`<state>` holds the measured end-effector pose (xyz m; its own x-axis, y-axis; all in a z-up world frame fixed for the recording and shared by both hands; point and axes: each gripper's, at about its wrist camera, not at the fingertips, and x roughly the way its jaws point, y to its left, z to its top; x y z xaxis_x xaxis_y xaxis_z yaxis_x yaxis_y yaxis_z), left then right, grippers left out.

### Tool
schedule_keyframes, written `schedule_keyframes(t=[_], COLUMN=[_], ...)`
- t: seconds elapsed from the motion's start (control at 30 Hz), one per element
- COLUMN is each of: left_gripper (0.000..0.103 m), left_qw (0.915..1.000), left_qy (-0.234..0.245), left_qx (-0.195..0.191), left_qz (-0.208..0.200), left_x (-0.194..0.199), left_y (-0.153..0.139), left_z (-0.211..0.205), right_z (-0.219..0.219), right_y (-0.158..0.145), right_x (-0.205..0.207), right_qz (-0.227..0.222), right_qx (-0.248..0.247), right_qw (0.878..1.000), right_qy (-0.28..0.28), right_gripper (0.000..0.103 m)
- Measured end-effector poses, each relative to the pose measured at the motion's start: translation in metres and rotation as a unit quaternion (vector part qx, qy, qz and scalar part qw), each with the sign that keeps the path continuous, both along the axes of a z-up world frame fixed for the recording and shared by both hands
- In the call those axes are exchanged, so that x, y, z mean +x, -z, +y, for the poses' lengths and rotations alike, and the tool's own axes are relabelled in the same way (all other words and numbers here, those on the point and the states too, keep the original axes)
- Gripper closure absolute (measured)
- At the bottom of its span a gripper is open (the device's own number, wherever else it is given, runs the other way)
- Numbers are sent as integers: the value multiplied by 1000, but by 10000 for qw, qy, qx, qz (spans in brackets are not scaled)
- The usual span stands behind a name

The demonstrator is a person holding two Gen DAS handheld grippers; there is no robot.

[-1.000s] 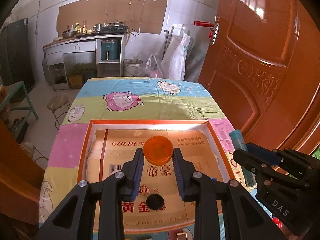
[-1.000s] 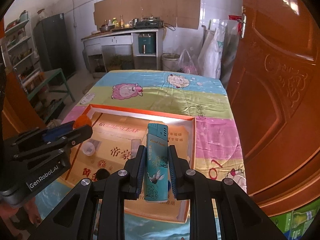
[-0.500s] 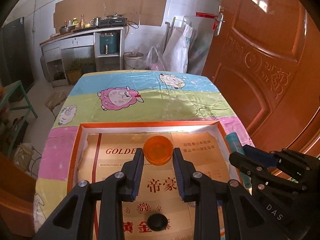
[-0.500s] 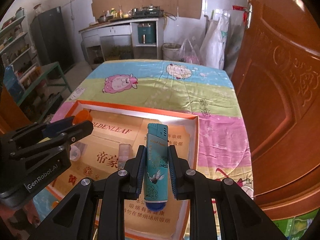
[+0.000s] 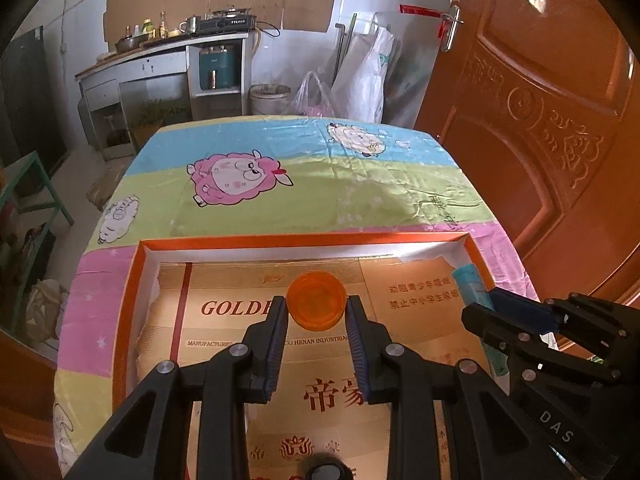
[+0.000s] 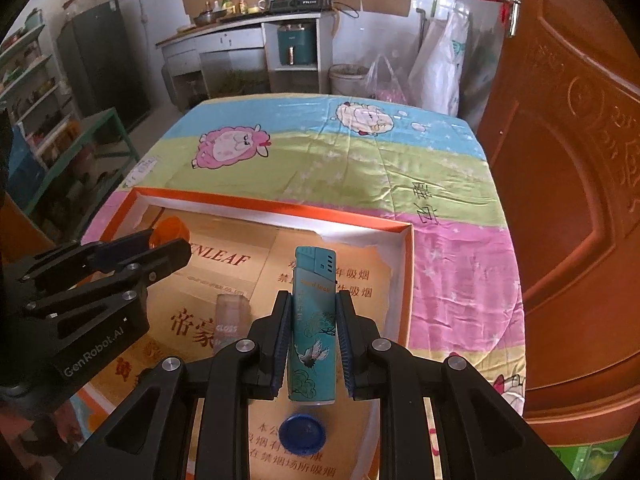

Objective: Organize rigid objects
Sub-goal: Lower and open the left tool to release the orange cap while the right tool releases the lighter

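My left gripper is shut on a round orange lid and holds it above the orange-rimmed box. My right gripper is shut on a teal lighter with a crane print, held upright over the box's right side. The lighter also shows in the left wrist view, and the orange lid in the right wrist view.
In the box lie a clear lip-gloss tube, a blue cap and a black cap. The box sits on a table with a sheep-print cloth. A wooden door stands close on the right.
Both grippers have risen and pulled back from the box with their objects still held. The box floor now looks farther below.
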<state>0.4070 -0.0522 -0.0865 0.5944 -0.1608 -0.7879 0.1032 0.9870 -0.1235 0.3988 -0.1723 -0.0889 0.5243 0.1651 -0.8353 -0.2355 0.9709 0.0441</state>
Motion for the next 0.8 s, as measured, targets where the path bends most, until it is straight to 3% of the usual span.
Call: schedule_keyframes(t=[0.8], left_gripper=[73], left_qw=[9993], left_qy=[-3], left_qx=[28], left_qz=[367], left_x=[26], left_y=[29], left_z=[-4], right_z=[1], right_y=[36], right_x=[31], right_qz=[455], right_qx=[-33], right_qw=[9990], right_qy=[18], right_gripper=[80])
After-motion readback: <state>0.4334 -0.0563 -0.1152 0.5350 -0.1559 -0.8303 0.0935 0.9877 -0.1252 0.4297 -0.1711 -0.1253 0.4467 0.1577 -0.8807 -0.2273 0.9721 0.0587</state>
